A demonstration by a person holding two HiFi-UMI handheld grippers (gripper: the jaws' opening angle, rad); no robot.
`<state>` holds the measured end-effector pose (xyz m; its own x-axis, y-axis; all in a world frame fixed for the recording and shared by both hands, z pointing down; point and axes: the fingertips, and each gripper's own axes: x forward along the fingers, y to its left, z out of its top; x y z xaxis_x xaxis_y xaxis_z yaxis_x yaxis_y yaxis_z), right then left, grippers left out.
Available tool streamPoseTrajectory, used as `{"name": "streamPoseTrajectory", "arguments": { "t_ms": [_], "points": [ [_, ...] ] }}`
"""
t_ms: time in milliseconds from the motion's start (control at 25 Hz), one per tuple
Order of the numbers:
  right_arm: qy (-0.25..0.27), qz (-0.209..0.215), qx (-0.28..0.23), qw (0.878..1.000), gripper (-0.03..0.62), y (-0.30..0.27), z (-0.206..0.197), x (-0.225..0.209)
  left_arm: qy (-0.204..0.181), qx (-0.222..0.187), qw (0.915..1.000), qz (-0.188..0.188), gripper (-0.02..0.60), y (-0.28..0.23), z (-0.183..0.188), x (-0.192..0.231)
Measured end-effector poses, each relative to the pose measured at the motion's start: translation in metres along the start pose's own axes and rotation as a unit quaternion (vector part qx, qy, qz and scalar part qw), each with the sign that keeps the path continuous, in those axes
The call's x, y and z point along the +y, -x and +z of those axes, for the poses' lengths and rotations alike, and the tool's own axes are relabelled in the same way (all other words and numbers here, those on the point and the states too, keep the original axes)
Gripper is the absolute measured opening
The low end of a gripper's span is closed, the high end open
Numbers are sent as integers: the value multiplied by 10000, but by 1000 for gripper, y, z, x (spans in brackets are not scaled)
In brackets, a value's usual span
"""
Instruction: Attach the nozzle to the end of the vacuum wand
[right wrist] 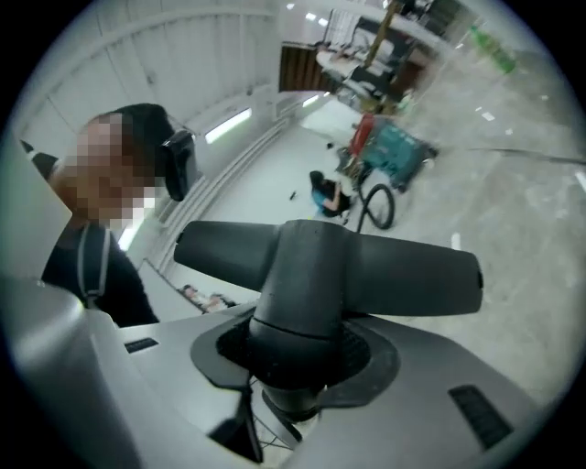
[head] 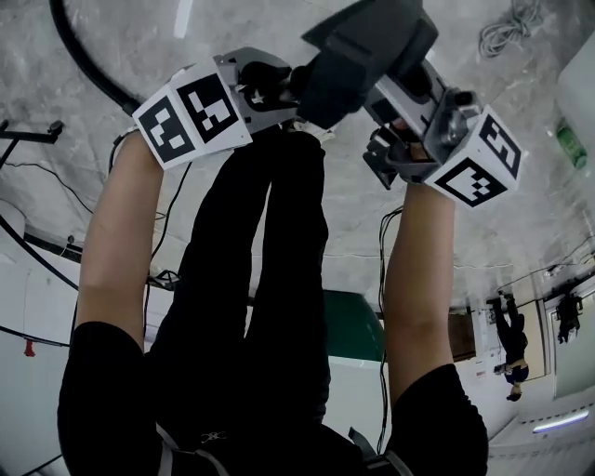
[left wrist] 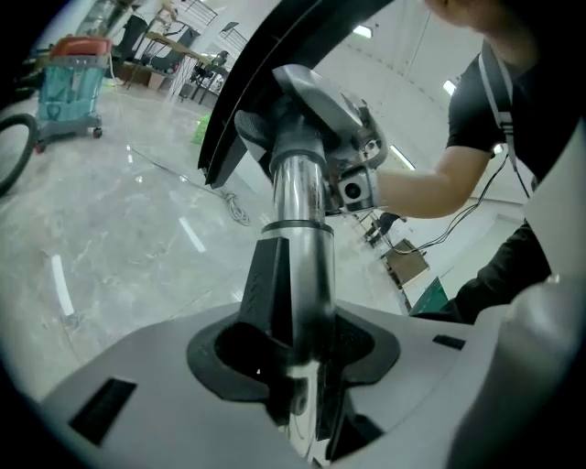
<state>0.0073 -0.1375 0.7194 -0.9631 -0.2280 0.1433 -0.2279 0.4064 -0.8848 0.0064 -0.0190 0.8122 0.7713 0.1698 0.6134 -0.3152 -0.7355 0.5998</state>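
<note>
Nozzle [right wrist: 366,266] in right claw [right wrist: 293,366]

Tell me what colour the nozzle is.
The nozzle is matte dark grey all over, with no pattern. It shows best in the right gripper view.

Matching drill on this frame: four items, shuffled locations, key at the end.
1 vacuum wand
2 nozzle
3 teal vacuum cleaner
4 coiled cord

a between the jaws of the right gripper
b lying loose on the floor
c between the jaws of the left gripper
d standing on the floor, far off

Pairs: 1-c, 2-a, 3-d, 4-b
</note>
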Motion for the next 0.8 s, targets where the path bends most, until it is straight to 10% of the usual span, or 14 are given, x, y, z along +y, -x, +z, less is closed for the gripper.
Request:
{"name": "streamPoseTrajectory", "arguments": {
  "t_ms": [160,320,520,600,720,800],
  "points": [
    [144,374,143,9991,172,-10,10,0,188,-190,9996,-99,175,5,7,5],
    [-226,-1159,-247,9927,167,-11,19,-28,345,-71,9988,327,175,-3,8,22],
    [-1078,-3375,-456,9340,167,5,9,-62,399,-47,9980,491,175,-12,5,26],
    [-876,-3103,-402,9457,167,-2,9,-55,359,-77,9984,436,175,-9,3,25],
    [-69,-1161,-188,9930,166,-25,9,-21,202,-78,9997,87,173,0,1,18],
    [200,-188,-23,9996,166,-38,5,-5,181,-61,9998,-43,170,5,-2,16]
  ]
}}
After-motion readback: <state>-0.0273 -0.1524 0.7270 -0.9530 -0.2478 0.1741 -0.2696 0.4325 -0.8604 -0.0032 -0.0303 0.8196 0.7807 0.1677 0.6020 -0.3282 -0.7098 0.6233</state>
